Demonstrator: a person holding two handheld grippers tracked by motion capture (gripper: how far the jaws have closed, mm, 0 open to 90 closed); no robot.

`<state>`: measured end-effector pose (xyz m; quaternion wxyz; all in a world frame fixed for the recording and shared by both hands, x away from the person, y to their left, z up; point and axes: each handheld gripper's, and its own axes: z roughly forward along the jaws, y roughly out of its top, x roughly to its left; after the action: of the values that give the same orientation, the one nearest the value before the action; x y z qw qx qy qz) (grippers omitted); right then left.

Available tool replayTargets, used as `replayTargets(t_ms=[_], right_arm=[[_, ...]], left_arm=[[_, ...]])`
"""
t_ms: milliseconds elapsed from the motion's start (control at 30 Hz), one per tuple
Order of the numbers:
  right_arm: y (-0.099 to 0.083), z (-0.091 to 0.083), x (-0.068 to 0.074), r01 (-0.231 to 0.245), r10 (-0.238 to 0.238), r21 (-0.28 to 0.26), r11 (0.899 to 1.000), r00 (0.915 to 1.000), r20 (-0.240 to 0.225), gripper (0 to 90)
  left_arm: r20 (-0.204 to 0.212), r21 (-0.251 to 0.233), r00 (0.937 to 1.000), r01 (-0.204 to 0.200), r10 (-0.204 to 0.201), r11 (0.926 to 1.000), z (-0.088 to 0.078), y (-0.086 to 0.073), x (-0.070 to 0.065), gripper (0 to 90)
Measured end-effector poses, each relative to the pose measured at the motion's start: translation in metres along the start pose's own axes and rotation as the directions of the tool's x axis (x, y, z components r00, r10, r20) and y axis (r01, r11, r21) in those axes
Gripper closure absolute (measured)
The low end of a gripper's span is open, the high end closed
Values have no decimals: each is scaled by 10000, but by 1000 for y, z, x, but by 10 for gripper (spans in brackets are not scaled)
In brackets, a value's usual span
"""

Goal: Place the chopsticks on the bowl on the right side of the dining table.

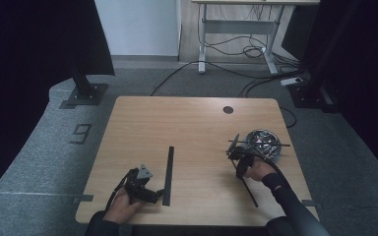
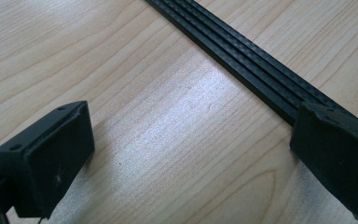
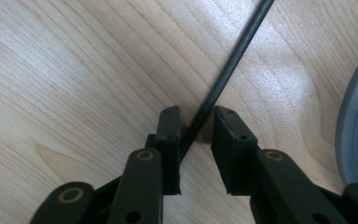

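Your right tool [image 3: 196, 128] has its jaws either side of a thin black rod [image 3: 228, 70] that lies on the tabletop [image 1: 192, 128] just beside the metal bowl [image 1: 265, 142]. The jaws are drawn in narrow, and the rod seems to lean on the left pad with a slit of wood showing before the right one, so count this as a grip not yet made. Close the rest of the way gently and keep the rod in the middle of the pads, not at their tips, or it will roll out as you lift. Raise it level, since a long rod held near one end will want to droop.

Your left tool [image 2: 186, 144] stands wide open and holds nothing. It rests low over the tabletop with one jaw at the end of the flat black strip [image 2: 242, 60]. Keep that hand quiet while the right one works.
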<state>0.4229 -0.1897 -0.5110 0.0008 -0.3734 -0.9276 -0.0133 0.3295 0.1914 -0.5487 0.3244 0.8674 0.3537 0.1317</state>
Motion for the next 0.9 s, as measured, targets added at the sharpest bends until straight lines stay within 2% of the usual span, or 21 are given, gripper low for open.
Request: replayTargets(t_ms=[167, 400, 600, 900], right_arm=[[0, 0, -1, -14, 14, 31, 10000, 10000, -17, 777], [0, 0, 1, 265, -265, 37, 9996, 9996, -112, 853], [1, 0, 0, 276, -275, 64, 9996, 9994, -207, 855], [-2, 0, 2, 388, -389, -134, 9992, 9992, -45, 857]], left_arm=[[1, 0, 10000, -1, 1, 10000, 0, 0, 0, 0], [0, -2, 10000, 1, -1, 10000, 0, 0, 0, 0], [1, -1, 10000, -1, 1, 10000, 0, 0, 0, 0], [3, -1, 10000, 3, -3, 10000, 0, 0, 0, 0]])
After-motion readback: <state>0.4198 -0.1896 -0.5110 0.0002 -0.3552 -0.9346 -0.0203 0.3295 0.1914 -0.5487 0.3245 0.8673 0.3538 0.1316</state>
